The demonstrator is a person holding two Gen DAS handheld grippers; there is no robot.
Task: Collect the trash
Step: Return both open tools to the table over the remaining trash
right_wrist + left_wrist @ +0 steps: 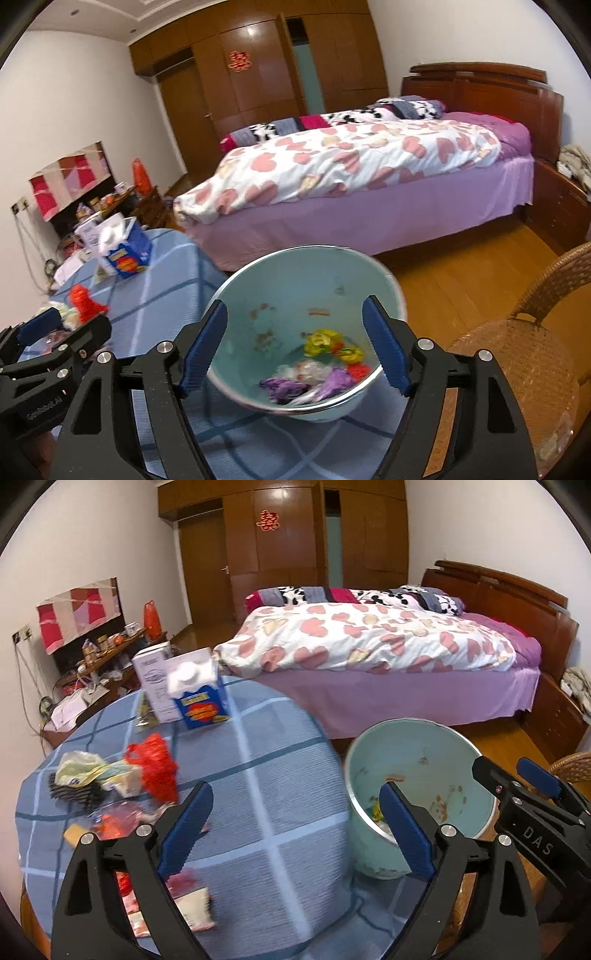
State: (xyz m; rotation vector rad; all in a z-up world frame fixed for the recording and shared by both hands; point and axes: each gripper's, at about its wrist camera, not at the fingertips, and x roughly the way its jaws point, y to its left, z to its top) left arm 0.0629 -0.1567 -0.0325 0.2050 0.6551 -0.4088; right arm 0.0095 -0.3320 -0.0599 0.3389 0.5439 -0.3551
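A pale blue trash bin (314,295) stands at the edge of a round surface covered by a blue checked cloth (280,775). The right hand-held gripper (295,347) hangs over the bin's mouth with its 2 blue-padded jaws spread wide and nothing between them. Below it, at the bottom of the bin, lie crumpled wrappers (325,365) in yellow, purple, white and red.

The left hand-held gripper (295,830) is just beside the bin, over the cloth, its jaws also spread wide and empty; its right finger overlaps the bin's rim in the left wrist view.

More trash remains on the surface to the left of that gripper: a red plastic bag (155,768), a pale yellow wrapper (88,771) touching it, and blurred red and white wrappers (184,901) close under the left finger. Farther back stand a blue carton with a white cap (195,698) and a white box (151,679), touching each other.

Behind the surface are a bed with a heart-print quilt (362,638) and a brown wardrobe (280,546). A wicker chair (524,358) stands right of the bin.
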